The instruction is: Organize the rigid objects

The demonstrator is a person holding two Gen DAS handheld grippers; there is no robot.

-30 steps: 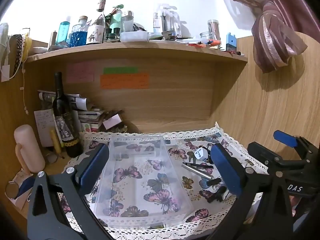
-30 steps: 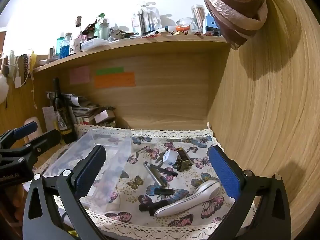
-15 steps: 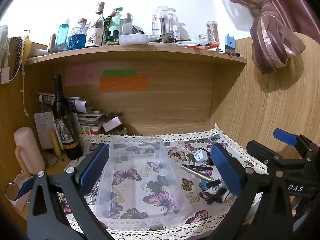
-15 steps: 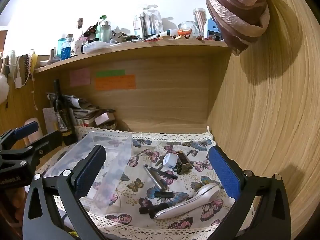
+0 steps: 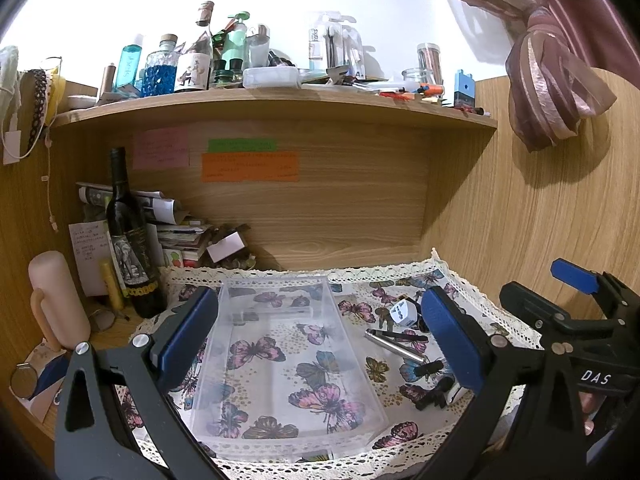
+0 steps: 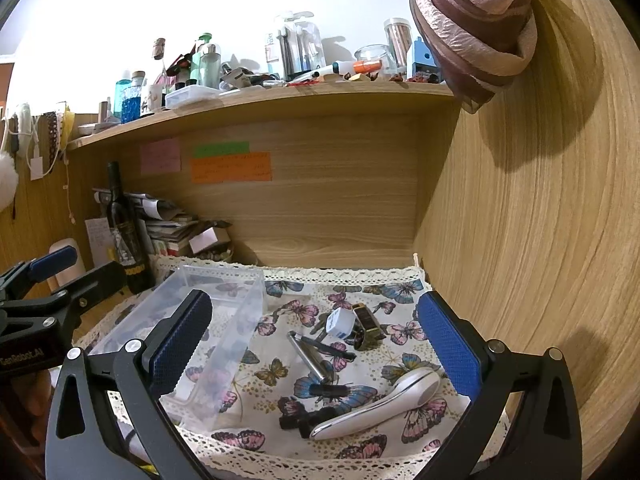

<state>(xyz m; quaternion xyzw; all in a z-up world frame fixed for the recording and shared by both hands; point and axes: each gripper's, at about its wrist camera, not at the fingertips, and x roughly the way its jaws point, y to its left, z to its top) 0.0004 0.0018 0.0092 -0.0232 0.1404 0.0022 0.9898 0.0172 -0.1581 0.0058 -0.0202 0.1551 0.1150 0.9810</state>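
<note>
While nothing is gripped yet, both spread wide: left tongs (image 5: pixel 316 336) framing clear bin (image 5: pixel 280 356), right tongs (image 6: pixel 316 344) over clutter, apparently lined up for sorting. Loose on butterfly-cloth tabletop (image 6: pixel 360 292), at 3 o'clock of bin: silver pen (image 6: pixel 310 354), white cube (image 6: pixel 339 322), glossy white handle (image 6: pixel 380 408).

One clear plastic box (image 5: pixel 288 360) is counted on the butterfly cloth (image 6: pixel 360 452). One white cube (image 6: pixel 339 322) is seen, one silver pen (image 6: pixel 310 356), one white curved handle (image 6: pixel 380 408), and two small black clips (image 5: pixel 430 368). One wine bottle (image 5: pixel 130 240) is spotted. Three sticky notes (image 5: pixel 250 166) are tallied on the back panel.
</note>
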